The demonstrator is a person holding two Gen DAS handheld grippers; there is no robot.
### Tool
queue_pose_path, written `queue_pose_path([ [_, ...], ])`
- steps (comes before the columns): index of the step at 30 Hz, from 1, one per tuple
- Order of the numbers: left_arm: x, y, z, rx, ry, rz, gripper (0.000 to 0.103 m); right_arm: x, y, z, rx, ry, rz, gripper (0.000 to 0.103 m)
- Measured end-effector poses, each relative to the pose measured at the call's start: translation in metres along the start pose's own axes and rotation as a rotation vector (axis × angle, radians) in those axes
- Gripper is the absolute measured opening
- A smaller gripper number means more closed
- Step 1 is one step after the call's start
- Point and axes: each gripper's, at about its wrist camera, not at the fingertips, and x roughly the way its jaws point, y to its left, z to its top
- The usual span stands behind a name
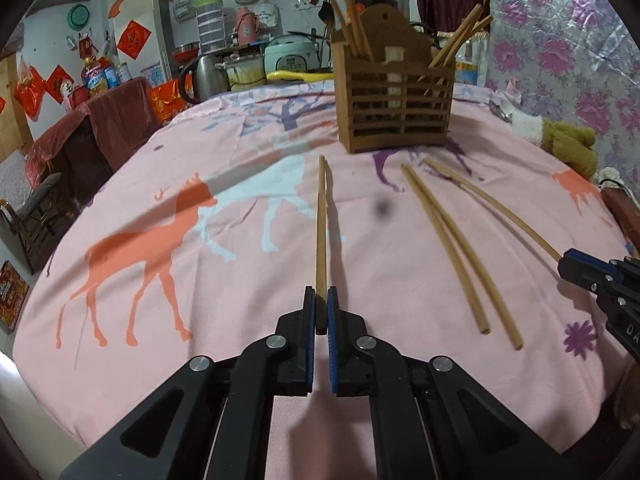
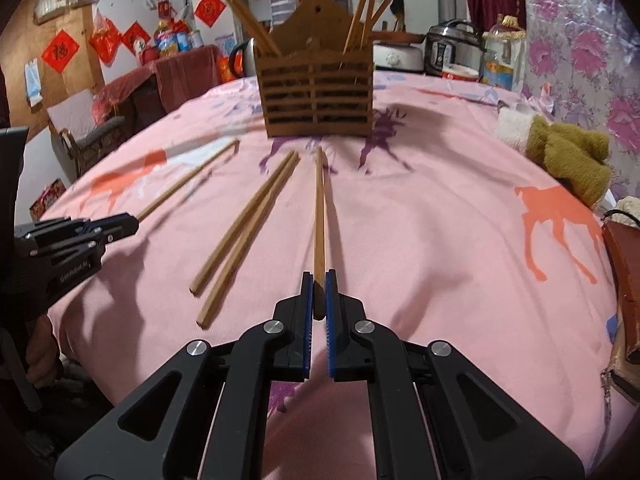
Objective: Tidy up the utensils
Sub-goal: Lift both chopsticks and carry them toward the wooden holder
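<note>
A wooden slatted holder point(image 1: 394, 98) stands upright on the pink tablecloth and holds several chopsticks; it also shows in the right wrist view point(image 2: 318, 94). My left gripper point(image 1: 321, 300) is shut on the near end of a wooden chopstick point(image 1: 321, 224) that points toward the holder. My right gripper point(image 2: 319, 286) is shut on the near end of another chopstick point(image 2: 319, 208), also pointing at the holder. Two loose chopsticks point(image 1: 456, 248) lie side by side on the cloth between the grippers, and they also show in the right wrist view point(image 2: 244, 232). The right gripper point(image 1: 600, 276) appears at the left view's right edge.
A brown and white cloth bundle point(image 2: 560, 152) lies at the table's right edge. Pots, a kettle and a rice cooker point(image 1: 290, 56) stand behind the holder. A brown box point(image 2: 624, 280) sits at the right edge. A floral foil wall point(image 1: 568, 40) is on the right.
</note>
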Motion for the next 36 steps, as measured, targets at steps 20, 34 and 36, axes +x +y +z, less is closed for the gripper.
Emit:
queue_pose_path([
  [20, -0.079, -0.001, 0.070, -0.026, -0.149, -0.139, 0.006, -0.069, -0.004, 0.071, 0.003, -0.207, 0.065, 0.010],
  [34, -0.067, -0.003, 0.070, -0.034, -0.113, -0.142, 0.006, -0.001, -0.013, -0.011, 0.012, 0.105, 0.095, 0.016],
  [36, -0.066, -0.003, 0.070, -0.032, -0.109, -0.143, 0.006, 0.006, -0.016, -0.017, 0.023, 0.135, 0.094, 0.019],
])
